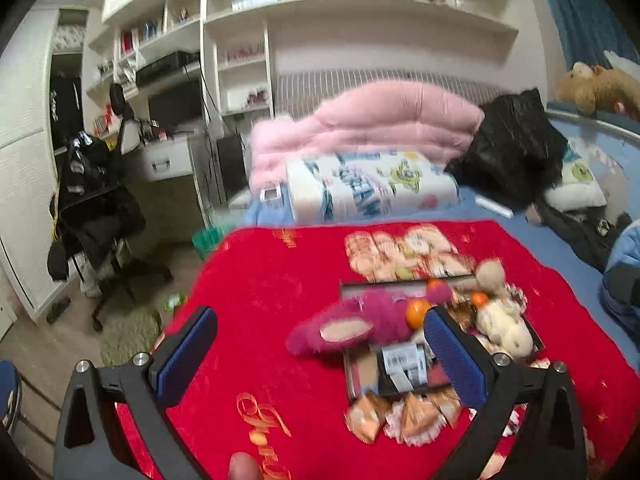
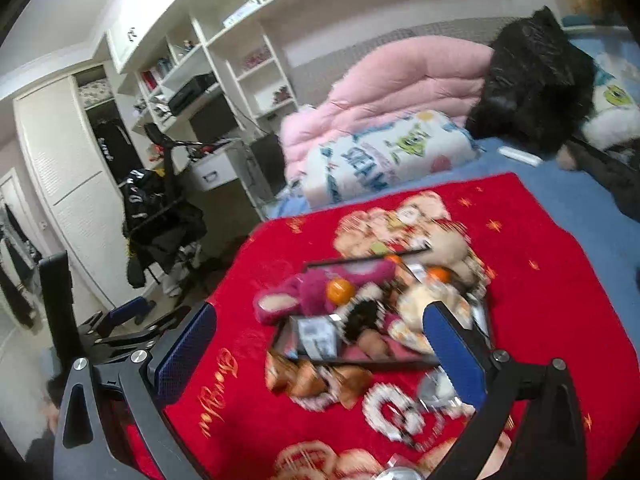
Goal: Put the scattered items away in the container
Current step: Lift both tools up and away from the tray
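Observation:
A shallow dark-rimmed box (image 1: 362,283) (image 2: 362,365) lies on a red blanket (image 1: 260,280) (image 2: 540,300). It holds a magenta plush toy (image 1: 360,320) (image 2: 316,288) that hangs over its left rim, an orange (image 1: 416,312) (image 2: 340,290), a second orange (image 1: 479,299) (image 2: 440,274), a cream plush toy (image 1: 504,326) (image 2: 420,308) and a barcode-tagged item (image 1: 404,364) (image 2: 316,336). Wrapped snack packets (image 1: 400,416) (image 2: 316,380) lie outside the near rim. My left gripper (image 1: 320,356) and my right gripper (image 2: 320,352) hover open over the near side of the box, both with nothing in them. The views are blurred.
Behind the blanket a printed pillow (image 1: 368,188) (image 2: 384,160), a pink quilt (image 1: 372,124) (image 2: 400,76) and a black bag (image 1: 516,148) (image 2: 536,84) sit on the blue bed. To the left are a clothes-draped desk chair (image 1: 96,208) (image 2: 160,216), a desk and shelves.

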Action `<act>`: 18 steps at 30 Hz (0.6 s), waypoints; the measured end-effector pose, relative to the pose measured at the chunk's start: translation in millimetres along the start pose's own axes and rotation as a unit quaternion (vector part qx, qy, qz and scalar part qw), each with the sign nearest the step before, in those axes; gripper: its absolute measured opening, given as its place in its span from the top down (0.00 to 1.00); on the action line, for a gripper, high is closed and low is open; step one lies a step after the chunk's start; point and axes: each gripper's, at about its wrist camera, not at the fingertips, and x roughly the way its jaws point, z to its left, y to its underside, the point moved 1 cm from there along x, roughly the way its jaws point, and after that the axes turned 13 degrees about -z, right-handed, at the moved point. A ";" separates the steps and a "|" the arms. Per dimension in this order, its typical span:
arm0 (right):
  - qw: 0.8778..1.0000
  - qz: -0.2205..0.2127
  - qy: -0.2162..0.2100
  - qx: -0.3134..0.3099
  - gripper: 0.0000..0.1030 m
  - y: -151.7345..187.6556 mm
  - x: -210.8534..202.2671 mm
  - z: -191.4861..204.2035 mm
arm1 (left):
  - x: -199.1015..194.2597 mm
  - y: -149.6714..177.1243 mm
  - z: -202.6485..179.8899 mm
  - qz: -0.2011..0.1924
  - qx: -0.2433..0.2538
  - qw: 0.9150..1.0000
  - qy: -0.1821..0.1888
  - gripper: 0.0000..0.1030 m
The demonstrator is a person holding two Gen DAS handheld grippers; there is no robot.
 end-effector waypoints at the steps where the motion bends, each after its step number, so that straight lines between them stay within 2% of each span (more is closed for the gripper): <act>1: 1.000 0.000 -0.005 -0.004 0.00 -3.3 6.5 5.0 | 4.9 4.7 0.6 0.015 -0.002 1.000 0.011 0.00; 3: 1.000 0.002 -0.008 -0.006 0.00 -5.5 19.1 11.2 | 20.9 20.8 2.7 0.065 -0.006 0.998 0.020 0.00; 4: 1.000 0.002 -0.010 -0.005 0.00 -4.7 23.7 13.1 | 26.3 27.3 5.0 0.071 -0.009 0.997 0.017 0.00; 6: 1.000 0.006 -0.012 -0.008 0.00 2.7 33.7 16.0 | 37.3 41.8 13.2 0.078 -0.020 0.997 -0.014 0.00; 7: 1.000 0.009 -0.011 -0.012 0.00 7.7 37.9 16.5 | 44.8 48.6 17.4 0.095 -0.033 0.995 -0.013 0.00; 8: 1.000 0.015 -0.010 -0.015 0.00 13.3 43.6 16.6 | 52.5 54.2 21.7 0.114 -0.056 0.992 0.004 0.00; 10: 0.999 0.034 -0.009 -0.020 0.00 27.0 55.9 15.3 | 57.7 61.1 26.3 0.120 -0.082 0.989 0.019 0.00; 11: 0.999 0.039 -0.009 -0.022 0.00 32.8 59.6 14.1 | 58.7 63.8 25.7 0.117 -0.080 0.990 0.019 0.00; 14: 0.998 0.051 -0.007 -0.033 0.00 52.8 69.3 7.1 | 63.3 73.5 12.0 0.114 -0.026 0.993 0.012 0.00; 18: 0.997 0.071 0.000 -0.039 0.00 76.2 81.0 -1.7 | 72.6 86.5 -7.7 0.133 0.016 0.991 0.023 0.00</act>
